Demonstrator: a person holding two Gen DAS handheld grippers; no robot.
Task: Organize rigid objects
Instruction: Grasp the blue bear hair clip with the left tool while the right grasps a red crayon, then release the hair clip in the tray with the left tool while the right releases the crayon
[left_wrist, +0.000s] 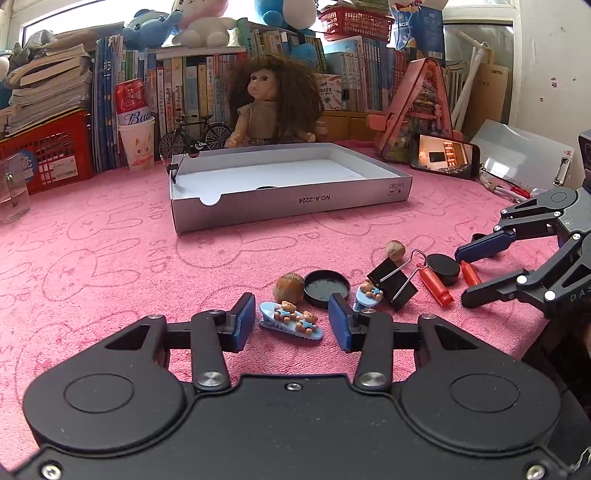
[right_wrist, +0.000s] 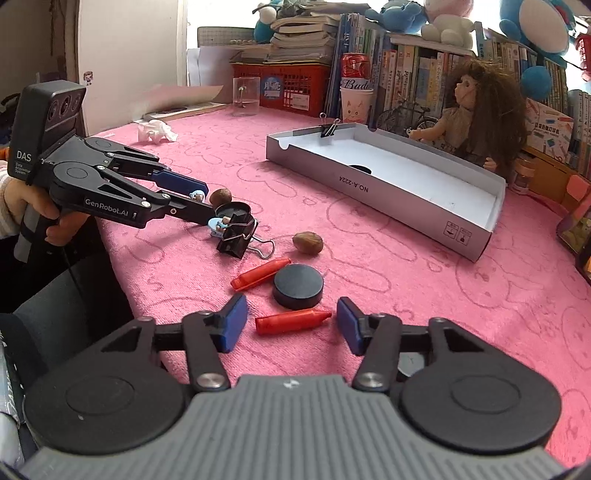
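My left gripper (left_wrist: 291, 323) stands open low over the pink cloth, with a blue bear hair clip (left_wrist: 291, 319) lying loose between its pads. Just beyond lie a nut (left_wrist: 288, 288), a black lid (left_wrist: 327, 288), a second bear clip (left_wrist: 367, 295) and a black binder clip (left_wrist: 391, 282). My right gripper (right_wrist: 291, 325) is open too, and a red crayon (right_wrist: 291, 321) lies crosswise between its pads, untouched. A black puck (right_wrist: 297, 286), another red crayon (right_wrist: 258, 275) and a second nut (right_wrist: 307, 242) lie ahead of it. The grey box (right_wrist: 369, 188) sits farther back.
A small binder clip (right_wrist: 328, 127) is clipped on the box's rim. A doll (left_wrist: 273, 107), a toy bicycle (left_wrist: 195, 136), a paper cup (left_wrist: 136, 144), red baskets, books and a phone (left_wrist: 445, 155) line the back. A clear cup (right_wrist: 245, 96) and crumpled tissue (right_wrist: 155, 131) lie at the far left.
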